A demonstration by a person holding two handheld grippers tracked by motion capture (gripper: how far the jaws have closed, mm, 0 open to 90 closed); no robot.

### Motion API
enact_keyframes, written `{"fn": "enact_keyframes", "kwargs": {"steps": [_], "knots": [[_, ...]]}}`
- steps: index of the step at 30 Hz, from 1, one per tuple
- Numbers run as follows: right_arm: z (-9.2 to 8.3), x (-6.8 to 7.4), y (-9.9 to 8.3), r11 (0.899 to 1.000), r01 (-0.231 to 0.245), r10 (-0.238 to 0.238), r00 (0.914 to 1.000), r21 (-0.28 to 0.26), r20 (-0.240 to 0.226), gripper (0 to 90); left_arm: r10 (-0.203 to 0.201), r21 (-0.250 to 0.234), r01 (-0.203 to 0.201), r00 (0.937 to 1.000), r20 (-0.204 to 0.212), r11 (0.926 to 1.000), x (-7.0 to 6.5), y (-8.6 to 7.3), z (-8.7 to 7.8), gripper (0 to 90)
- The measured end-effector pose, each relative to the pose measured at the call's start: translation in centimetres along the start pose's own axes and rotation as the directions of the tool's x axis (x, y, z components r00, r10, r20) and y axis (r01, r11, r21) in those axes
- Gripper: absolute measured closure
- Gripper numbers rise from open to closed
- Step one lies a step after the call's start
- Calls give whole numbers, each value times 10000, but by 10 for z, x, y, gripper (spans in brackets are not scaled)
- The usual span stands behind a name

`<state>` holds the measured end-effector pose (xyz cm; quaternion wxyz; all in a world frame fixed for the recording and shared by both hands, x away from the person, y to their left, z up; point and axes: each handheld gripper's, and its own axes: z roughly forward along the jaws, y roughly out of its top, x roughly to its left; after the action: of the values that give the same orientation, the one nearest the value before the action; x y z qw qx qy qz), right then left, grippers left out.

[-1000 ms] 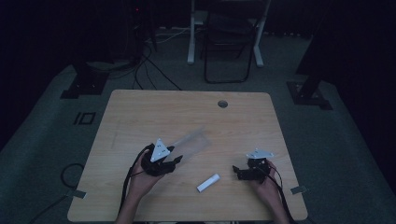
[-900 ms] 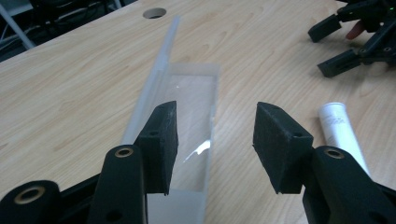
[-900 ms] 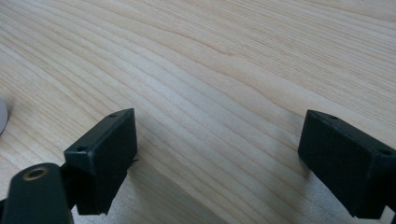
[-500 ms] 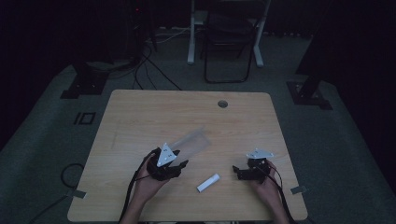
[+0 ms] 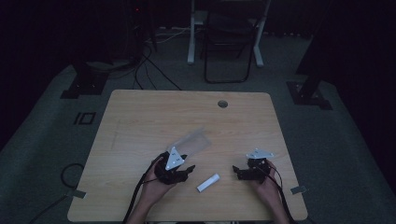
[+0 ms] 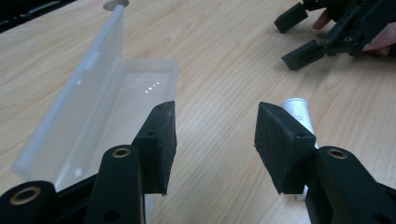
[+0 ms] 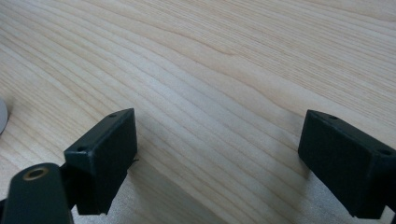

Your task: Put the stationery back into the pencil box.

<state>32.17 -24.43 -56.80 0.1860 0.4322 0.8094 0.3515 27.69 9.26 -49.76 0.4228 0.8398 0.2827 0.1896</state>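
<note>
A clear plastic case [image 5: 192,142] lies open on the wooden table [image 5: 140,121], its lid raised [image 6: 88,70]. My left gripper [image 5: 187,171] rests just in front of it, open, with bare wood between the pads [image 6: 212,135]. A small white tube [image 5: 208,182] lies to its right, partly hidden behind my left gripper's right jaw [image 6: 299,114]. My right gripper [image 5: 239,171] sits low on the table near the front right, open over bare wood [image 7: 217,144]. It also appears far off in the left gripper view as a black tool [image 6: 327,37].
A round cable hole [image 5: 222,103] sits near the table's far edge. A chair [image 5: 229,42] and desk legs stand on the dark floor beyond. Cables [image 5: 140,70] trail on the floor at the left. A white edge [image 7: 2,114] shows at the left of the right gripper view.
My left gripper has slid slightly right and nearer the front, away from the case's near end. The right gripper has stayed in place.
</note>
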Motion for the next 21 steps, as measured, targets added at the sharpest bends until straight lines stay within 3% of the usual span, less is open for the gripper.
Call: {"fn": "enact_keyframes", "kwargs": {"steps": [21], "knots": [[0, 0, 0, 10000, -6, 6, 10000, -2, 0, 117, 98, 163, -105, 9989, 459, 9998, -16, 0, 10, 477]]}}
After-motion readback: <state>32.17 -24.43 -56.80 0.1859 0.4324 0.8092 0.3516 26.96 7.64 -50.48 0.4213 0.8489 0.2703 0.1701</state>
